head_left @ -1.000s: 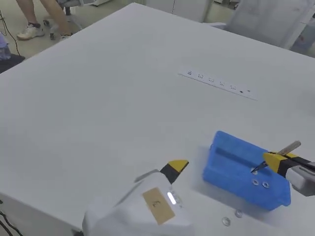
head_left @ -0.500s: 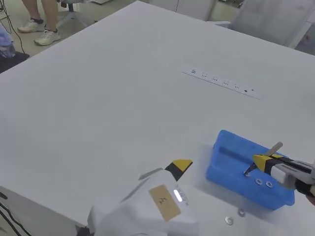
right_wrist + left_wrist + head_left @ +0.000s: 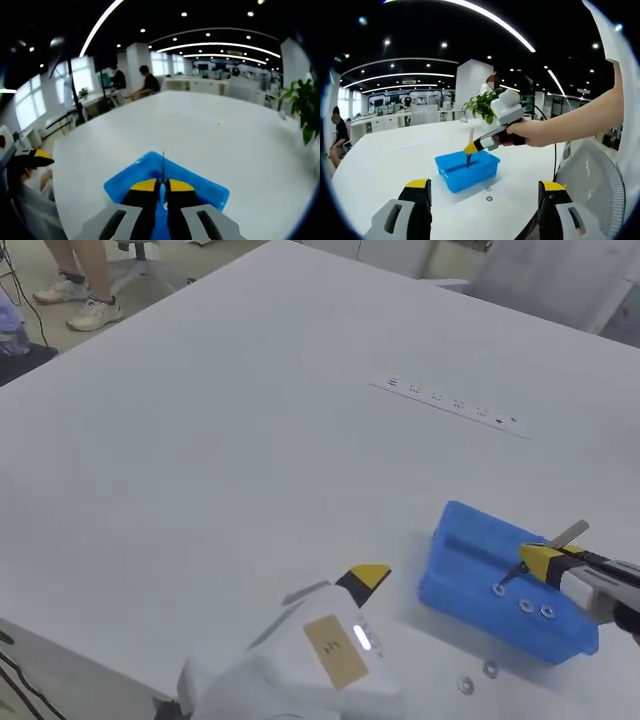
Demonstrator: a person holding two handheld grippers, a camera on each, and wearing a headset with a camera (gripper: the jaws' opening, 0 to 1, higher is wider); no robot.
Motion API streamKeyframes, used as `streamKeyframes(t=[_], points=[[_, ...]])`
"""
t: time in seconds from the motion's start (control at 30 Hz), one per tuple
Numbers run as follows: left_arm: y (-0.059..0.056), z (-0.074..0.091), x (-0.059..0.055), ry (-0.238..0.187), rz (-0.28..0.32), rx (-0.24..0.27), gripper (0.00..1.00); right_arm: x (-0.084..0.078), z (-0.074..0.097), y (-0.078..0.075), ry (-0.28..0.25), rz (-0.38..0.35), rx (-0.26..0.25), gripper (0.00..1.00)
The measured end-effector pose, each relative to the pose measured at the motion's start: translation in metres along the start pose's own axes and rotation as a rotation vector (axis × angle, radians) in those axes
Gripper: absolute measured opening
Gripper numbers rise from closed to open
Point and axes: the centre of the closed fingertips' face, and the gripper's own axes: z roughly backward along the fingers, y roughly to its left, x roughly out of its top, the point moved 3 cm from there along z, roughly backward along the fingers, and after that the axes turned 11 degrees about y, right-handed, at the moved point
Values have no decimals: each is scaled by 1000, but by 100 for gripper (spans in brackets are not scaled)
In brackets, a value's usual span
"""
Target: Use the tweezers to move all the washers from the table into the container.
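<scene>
Washers (image 3: 526, 606): five counted, three in the container and two loose on the desk. Entries run by size.

1. Desk (image 3: 250, 440). White and bare over most of its top. A socket strip (image 3: 450, 405) sits flush, well beyond the work. There is wide open room left of and behind the container. The near edge lies close to the work.

2. Container (image 3: 460, 540). Blue and open-topped, toward the desk's near right. Its walls are low, so entry from above is free.

3. Left gripper (image 3: 484, 185). Jaws spread wide, empty. It is held low, well apart from the container on its left. Judged to be parked there, out of the right gripper's path.

4. Right gripper (image 3: 162, 186). Jaws pressed together, pinching the tweezers (image 3: 163, 162) partway along so that the squeeze closes their tips. It is held over the container, with the tips angled down into it.

5. Three washers in the container, on its floor. One lies at the tweezer tips. Whether it is pinched or let go cannot be told.

6. Loose washers (image 3: 490, 670). Two lie close together on the desk, just beside the container's near wall. Judged next to fetch. Room toward the desk edge looks scant, so a sideways nudge could lose one. An approach from above suits.
</scene>
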Motion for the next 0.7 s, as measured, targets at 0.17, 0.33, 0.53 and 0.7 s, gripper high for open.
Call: streamKeyframes(t=[0.17, 0.33, 0.53, 0.7], points=[[-1, 0, 0, 1, -5, -8, 89, 8, 15, 9, -44, 1, 11, 3], [-2, -1, 0, 3, -4, -12, 90, 11, 32, 21, -79, -2, 23, 3], [-3, -2, -1, 8, 19, -27, 92, 4, 45, 39, -78, 14, 51, 3], [-3, -2, -2, 20, 12, -25, 91, -7, 49, 47, -69, 1, 65, 3]])
